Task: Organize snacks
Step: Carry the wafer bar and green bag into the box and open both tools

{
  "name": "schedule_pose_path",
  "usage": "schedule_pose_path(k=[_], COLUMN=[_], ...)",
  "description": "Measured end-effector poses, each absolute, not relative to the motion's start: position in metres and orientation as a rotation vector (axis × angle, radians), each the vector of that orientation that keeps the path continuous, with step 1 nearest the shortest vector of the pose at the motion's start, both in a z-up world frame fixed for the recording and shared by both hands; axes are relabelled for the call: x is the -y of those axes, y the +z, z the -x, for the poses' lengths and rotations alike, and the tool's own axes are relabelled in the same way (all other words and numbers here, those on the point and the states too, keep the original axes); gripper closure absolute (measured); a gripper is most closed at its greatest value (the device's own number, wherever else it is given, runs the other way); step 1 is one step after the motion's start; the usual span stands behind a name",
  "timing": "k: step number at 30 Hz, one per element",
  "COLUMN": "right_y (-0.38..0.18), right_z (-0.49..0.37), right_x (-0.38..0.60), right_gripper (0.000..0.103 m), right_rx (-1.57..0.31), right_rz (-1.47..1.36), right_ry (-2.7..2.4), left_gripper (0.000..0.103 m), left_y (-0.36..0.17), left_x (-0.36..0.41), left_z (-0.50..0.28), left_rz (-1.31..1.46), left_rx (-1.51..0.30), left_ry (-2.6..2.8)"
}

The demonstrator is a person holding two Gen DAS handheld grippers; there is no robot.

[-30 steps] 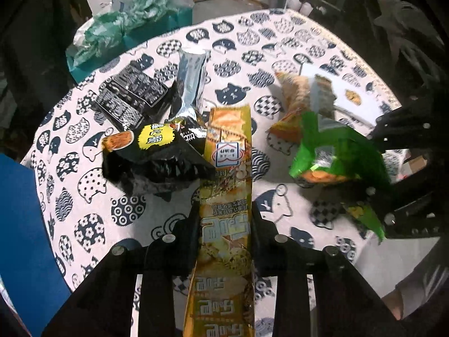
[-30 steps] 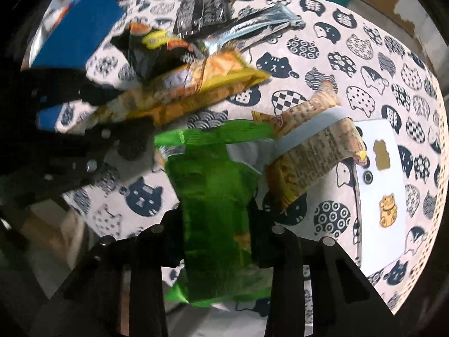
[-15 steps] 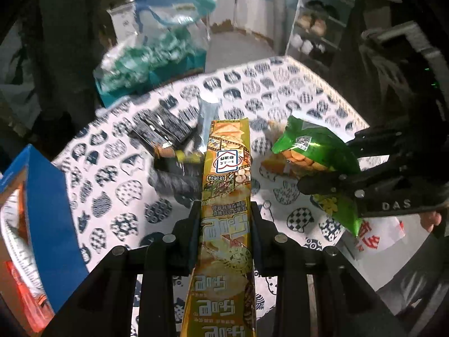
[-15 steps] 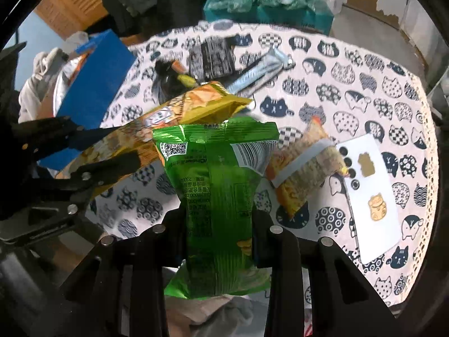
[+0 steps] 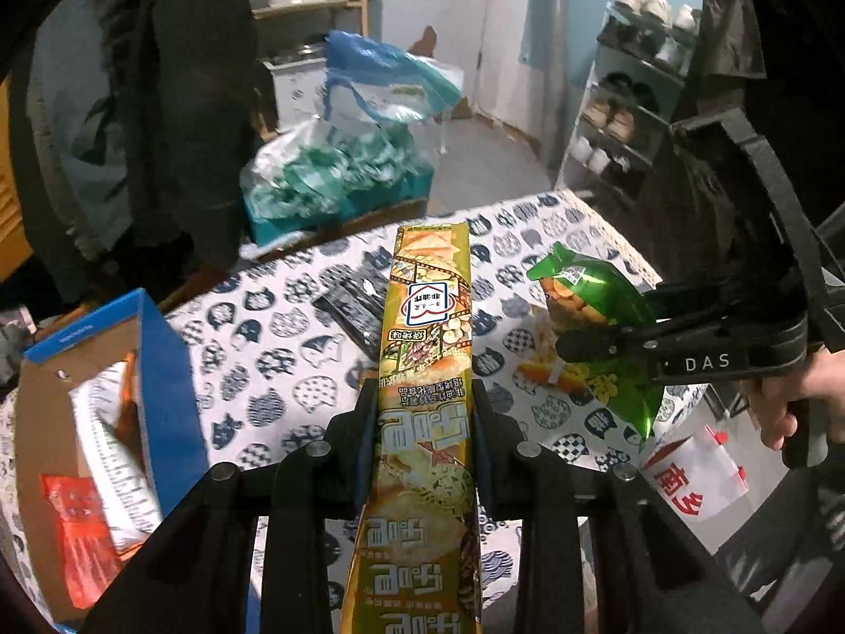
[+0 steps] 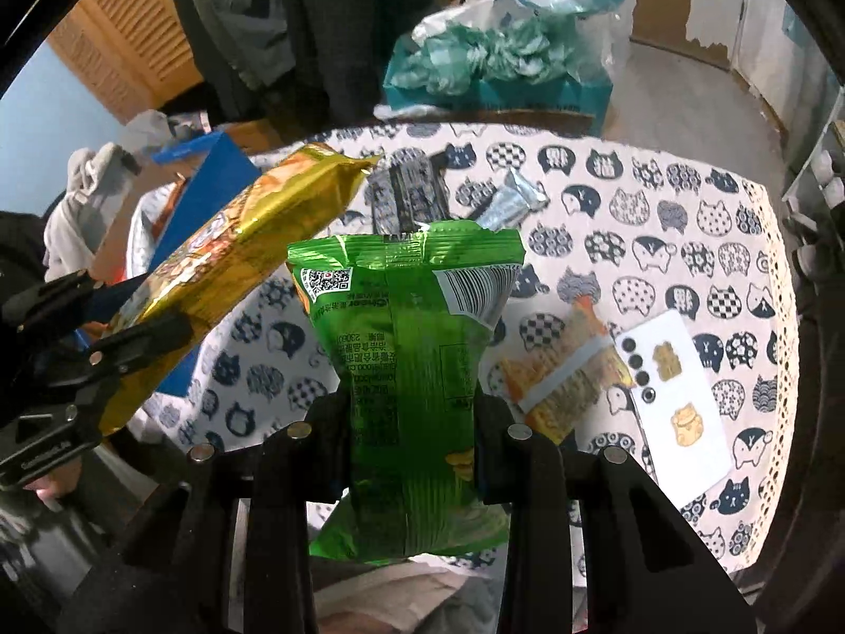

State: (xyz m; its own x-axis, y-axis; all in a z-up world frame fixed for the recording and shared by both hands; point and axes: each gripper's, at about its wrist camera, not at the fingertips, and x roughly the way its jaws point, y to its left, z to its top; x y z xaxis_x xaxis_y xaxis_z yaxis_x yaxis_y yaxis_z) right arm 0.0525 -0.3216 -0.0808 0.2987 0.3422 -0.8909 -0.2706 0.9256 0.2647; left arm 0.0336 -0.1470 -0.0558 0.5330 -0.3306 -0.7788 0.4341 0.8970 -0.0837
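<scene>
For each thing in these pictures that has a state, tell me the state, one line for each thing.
left gripper: shut on the yellow snack pack
yellow snack pack: held, lifted off the table
right gripper: shut on the green snack bag
green snack bag: held, lifted, sealed
blue box: open, packets inside
orange snack pack: lying flat on the tablecloth
black packets: lying on the tablecloth

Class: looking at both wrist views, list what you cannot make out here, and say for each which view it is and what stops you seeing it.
- Blue box contents, left wrist view: cut by the edge and blurred; only packet ends show.
- Yellow pack lower end, left wrist view: runs off the bottom edge.
- Green bag front, right wrist view: only its back faces the camera.
- Black packets, right wrist view: print too small; green bag covers their near end.
</scene>
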Motion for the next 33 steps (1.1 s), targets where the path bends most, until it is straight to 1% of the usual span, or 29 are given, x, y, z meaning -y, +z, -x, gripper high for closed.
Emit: schedule_pose_path(k=[10,17,24,33], right_y=[-0.059,-0.043,-0.034,-0.024], right_z=[-0.064,-0.072,-0.08,-0.094], right_x=[0.289,0.257,0.218,0.156], right_gripper=[0.071,0.071,0.071,0.071], right_rx=[-1.16,-1.133,-1.124,-1.12], right_rz=[-0.055,-0.04,-0.008,0.023], right_ry=[0.435,0.472,0.516,0.582], left_gripper=[0.072,0.072,0.072,0.072], left_y=[-0.032,-0.022,-0.018,-0.02], left_x=[0.105,0.071,0.035,-0.025], left_z=[-0.03,-0.028,-0.026,-0.029], left_rz=[-0.116,-0.077,-0.052,0.033], left_rx=[-0.816,-0.801,-0.775,-0.784], left_ry=[-0.363,-0.315,-0.248,-0.162])
